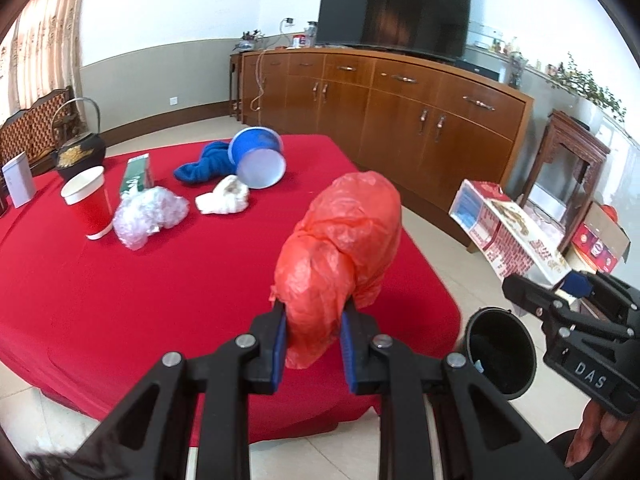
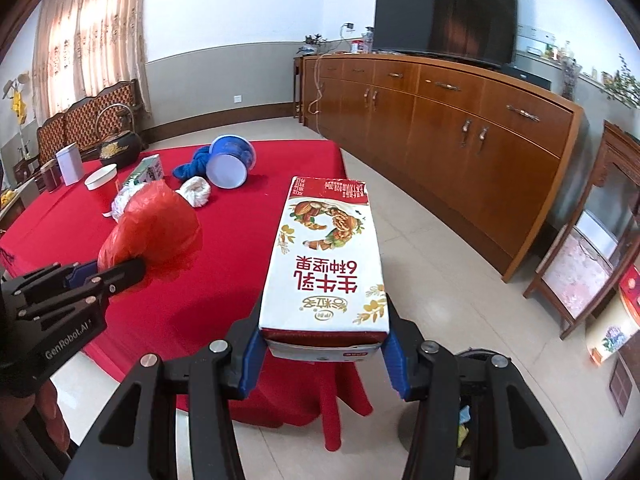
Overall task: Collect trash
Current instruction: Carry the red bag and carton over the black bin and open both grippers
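Left gripper (image 1: 314, 346): clamped on a crumpled red plastic bag (image 1: 340, 248), held above the edge of the red table (image 1: 120, 300).
Right gripper (image 2: 322, 354): clamped on a milk carton (image 2: 326, 256), lifted beside the table.
Bin (image 1: 500, 350): black, on the floor below both grippers.

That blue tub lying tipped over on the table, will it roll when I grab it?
Probably. The blue tub lies on its side, round-walled, so a nudge may roll it. It looks empty, likely light. The blue cloth beside it may check rolling that way.
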`<state>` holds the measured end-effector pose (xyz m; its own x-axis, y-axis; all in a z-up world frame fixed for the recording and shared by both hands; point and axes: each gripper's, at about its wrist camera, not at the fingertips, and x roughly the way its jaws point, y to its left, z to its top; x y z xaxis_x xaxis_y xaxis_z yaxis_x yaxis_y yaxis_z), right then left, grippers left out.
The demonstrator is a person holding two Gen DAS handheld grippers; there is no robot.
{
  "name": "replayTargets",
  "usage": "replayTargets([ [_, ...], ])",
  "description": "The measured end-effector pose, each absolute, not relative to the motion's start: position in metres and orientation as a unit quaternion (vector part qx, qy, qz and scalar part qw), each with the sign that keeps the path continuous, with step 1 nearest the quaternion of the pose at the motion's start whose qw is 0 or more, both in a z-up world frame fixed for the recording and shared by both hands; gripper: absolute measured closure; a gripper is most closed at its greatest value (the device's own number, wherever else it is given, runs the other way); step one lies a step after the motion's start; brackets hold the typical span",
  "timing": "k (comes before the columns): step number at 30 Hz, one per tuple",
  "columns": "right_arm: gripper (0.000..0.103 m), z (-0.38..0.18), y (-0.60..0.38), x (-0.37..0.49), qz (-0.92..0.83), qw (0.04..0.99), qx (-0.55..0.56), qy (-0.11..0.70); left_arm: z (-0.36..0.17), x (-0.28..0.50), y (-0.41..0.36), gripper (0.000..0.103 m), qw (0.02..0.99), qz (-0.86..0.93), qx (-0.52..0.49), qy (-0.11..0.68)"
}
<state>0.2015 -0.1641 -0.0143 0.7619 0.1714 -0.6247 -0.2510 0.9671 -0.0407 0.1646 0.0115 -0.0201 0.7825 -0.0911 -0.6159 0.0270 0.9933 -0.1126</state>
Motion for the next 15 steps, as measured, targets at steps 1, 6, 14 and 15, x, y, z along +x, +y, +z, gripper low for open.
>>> replayTargets([
  [1,0.050,-0.015,-0.168,0.199,0.109,0.937,-0.060,0.327,-0.019,0.164,0.008,0.079,0.943,-0.035,-0.048,0.328],
  [6,0.050,-0.016,-0.189,0.188,0.090,0.938,-0.055,0.329,-0.017,0.161,-0.012,0.079,0.943,-0.049,-0.043,0.325],
  [14,0.050,-0.022,-0.228,0.178,0.061,0.940,-0.040,0.334,-0.016,0.159,-0.051,0.079,0.942,-0.076,-0.032,0.326],
  [15,0.050,-0.022,-0.234,0.177,0.058,0.940,-0.038,0.335,-0.016,0.159,-0.056,0.079,0.942,-0.078,-0.030,0.326],
])
